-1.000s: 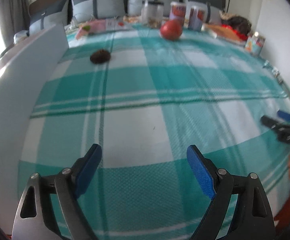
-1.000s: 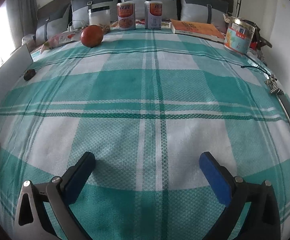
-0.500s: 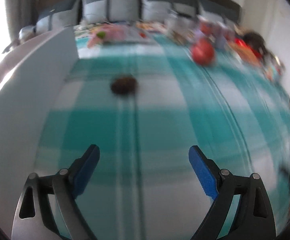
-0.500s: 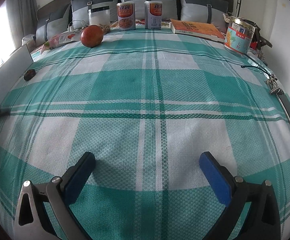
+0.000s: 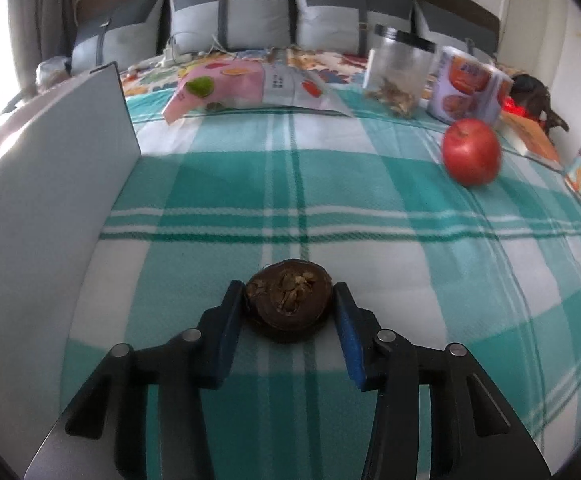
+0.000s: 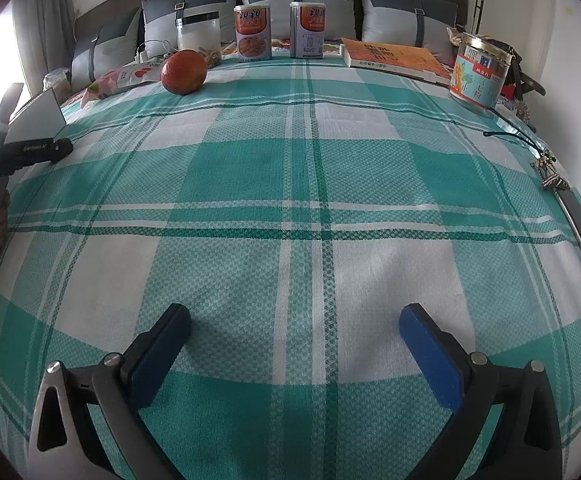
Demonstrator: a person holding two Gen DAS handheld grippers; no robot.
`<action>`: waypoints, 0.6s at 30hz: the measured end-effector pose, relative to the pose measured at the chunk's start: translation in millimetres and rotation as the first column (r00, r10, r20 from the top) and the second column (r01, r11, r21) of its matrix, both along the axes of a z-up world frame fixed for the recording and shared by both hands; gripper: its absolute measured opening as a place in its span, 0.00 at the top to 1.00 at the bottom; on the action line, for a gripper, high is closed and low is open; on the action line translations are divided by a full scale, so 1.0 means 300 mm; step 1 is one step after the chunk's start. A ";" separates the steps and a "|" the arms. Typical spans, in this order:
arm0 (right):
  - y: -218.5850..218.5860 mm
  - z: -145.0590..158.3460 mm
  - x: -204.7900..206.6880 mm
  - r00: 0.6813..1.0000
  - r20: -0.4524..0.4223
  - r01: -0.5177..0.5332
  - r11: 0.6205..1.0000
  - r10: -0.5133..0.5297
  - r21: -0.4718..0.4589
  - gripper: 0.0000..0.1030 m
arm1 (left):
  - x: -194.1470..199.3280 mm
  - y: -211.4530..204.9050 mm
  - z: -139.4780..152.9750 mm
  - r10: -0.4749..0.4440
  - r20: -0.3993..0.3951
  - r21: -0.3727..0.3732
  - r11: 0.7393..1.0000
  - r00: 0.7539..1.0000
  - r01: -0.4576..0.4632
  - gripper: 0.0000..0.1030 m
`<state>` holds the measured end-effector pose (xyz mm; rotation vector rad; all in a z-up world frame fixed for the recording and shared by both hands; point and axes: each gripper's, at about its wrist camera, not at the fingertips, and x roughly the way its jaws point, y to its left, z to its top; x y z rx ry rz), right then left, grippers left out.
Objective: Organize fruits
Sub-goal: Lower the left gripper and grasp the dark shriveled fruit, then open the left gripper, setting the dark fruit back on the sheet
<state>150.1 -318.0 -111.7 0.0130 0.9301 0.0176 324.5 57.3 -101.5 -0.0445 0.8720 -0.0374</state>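
Observation:
A small dark brown fruit (image 5: 288, 300) lies on the green plaid bedspread (image 5: 290, 184). My left gripper (image 5: 289, 302) is shut on it, its blue pads touching both sides. A red apple (image 5: 470, 151) sits further back on the right; in the right wrist view it (image 6: 183, 71) is at the far left. My right gripper (image 6: 294, 328) is open and empty low over the bedspread (image 6: 310, 168). The left gripper's body (image 6: 22, 150) shows at the left edge of the right wrist view.
A grey-white box wall (image 5: 50, 184) stands along the left. At the bed's head are a clear jar (image 5: 400, 68), cans (image 6: 252, 32), a snack bag (image 5: 226, 88), a book (image 6: 394, 58) and a tin (image 6: 480, 74). Keys (image 6: 548, 172) lie at the right edge.
My left gripper has moved forward and left to the brown fruit and closed on it. My right gripper has stayed still and open.

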 end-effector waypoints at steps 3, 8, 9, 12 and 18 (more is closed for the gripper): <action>0.000 0.000 0.000 1.000 0.000 0.000 1.000 0.000 0.000 0.00 | -0.106 -0.042 0.055 -0.064 0.037 -0.015 0.998 0.997 0.065 0.56; -0.001 0.001 0.001 1.000 0.000 -0.001 1.000 0.001 0.000 0.00 | -0.343 -0.129 0.113 -0.164 0.041 -0.071 0.983 0.986 0.167 0.56; 0.000 0.001 0.001 1.000 0.000 -0.001 1.000 0.001 0.000 0.00 | -0.377 -0.141 0.112 -0.171 0.037 -0.075 0.982 0.985 0.173 0.56; 0.000 0.001 0.002 1.000 0.000 -0.001 1.000 0.001 -0.001 0.00 | -0.473 -0.179 0.090 -0.185 0.016 -0.067 0.980 0.983 0.186 0.56; 0.000 0.002 0.002 1.000 0.000 -0.001 1.000 0.001 -0.001 0.00 | -0.504 -0.196 0.003 -0.115 -0.030 0.005 0.993 0.993 0.116 0.50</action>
